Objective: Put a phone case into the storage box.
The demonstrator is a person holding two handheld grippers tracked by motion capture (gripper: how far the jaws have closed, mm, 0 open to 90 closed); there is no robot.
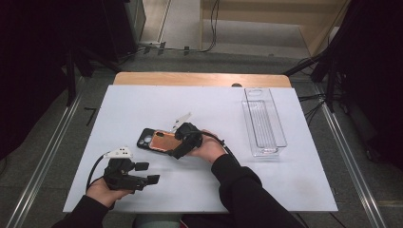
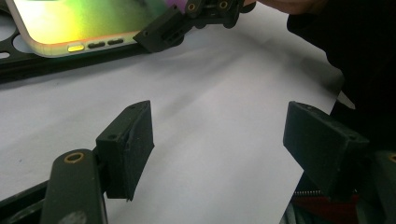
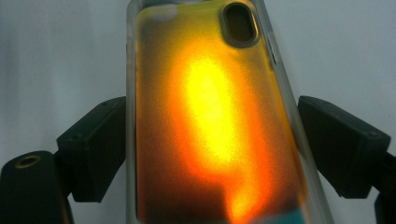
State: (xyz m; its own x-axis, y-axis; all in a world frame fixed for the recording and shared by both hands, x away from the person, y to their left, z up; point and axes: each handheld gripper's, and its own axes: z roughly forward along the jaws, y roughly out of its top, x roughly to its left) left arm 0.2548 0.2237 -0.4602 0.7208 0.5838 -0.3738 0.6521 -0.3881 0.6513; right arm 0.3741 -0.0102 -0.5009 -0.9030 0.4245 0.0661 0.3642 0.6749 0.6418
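A clear phone case with an orange, shimmering back (image 1: 165, 141) lies on top of a black phone-shaped piece with camera holes (image 1: 146, 138) at the middle of the white table. My right gripper (image 1: 172, 141) is shut on the orange case, one pad pressing each long edge (image 3: 212, 140). In the right gripper view the case (image 3: 210, 116) glows orange and yellow between the jaws. My left gripper (image 1: 148, 173) rests open near the front left of the table, its jaws wide apart over bare white surface (image 2: 219, 135). The left gripper view shows the case's edge (image 2: 84, 23) farther off.
A clear, long plastic tray (image 1: 263, 123) stands at the right of the table (image 1: 285, 180). A person's dark sleeve (image 1: 242, 190) reaches in from the bottom. Beyond the table's far wooden edge (image 1: 199, 79) cables run across the floor.
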